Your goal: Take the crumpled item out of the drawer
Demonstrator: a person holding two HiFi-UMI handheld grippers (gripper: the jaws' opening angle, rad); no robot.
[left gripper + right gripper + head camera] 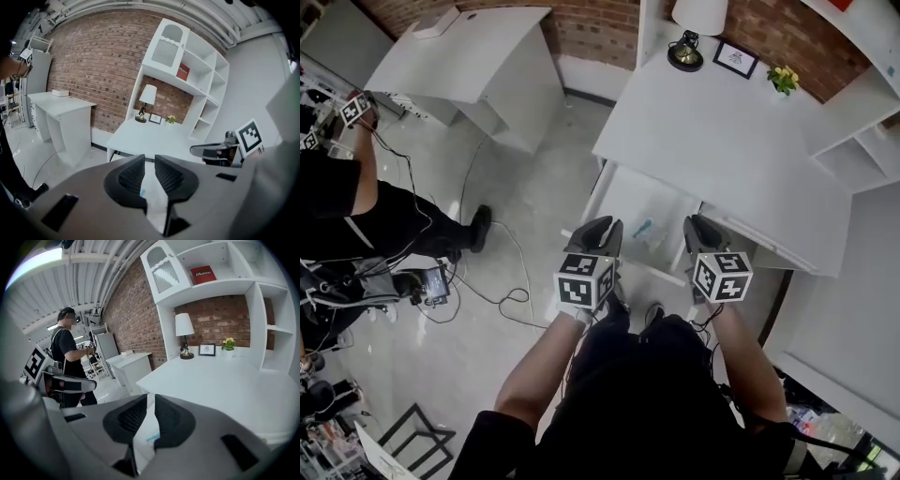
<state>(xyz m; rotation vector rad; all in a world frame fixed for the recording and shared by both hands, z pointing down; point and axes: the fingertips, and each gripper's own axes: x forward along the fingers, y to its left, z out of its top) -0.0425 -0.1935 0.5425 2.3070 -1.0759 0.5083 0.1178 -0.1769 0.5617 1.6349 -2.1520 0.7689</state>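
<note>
The white desk's (712, 141) drawer (623, 202) stands pulled out below me. In it lies a pale crumpled item with a teal patch (642, 228). My left gripper (598, 228) hovers over the drawer's left side, my right gripper (705, 230) over its right edge, with the item between them. In the left gripper view the left gripper (150, 161) shows a narrow empty gap, and the item's (142, 191) teal patch shows beneath it. The right gripper (151, 401) is also slightly parted and empty, with the item (152, 438) below.
On the desk's far end stand a lamp (689, 37), a framed picture (736, 59) and a small yellow plant (784, 79). White shelves (862, 150) rise at the right. A second white desk (478, 56), another person (337, 202) and floor cables (502, 300) are at the left.
</note>
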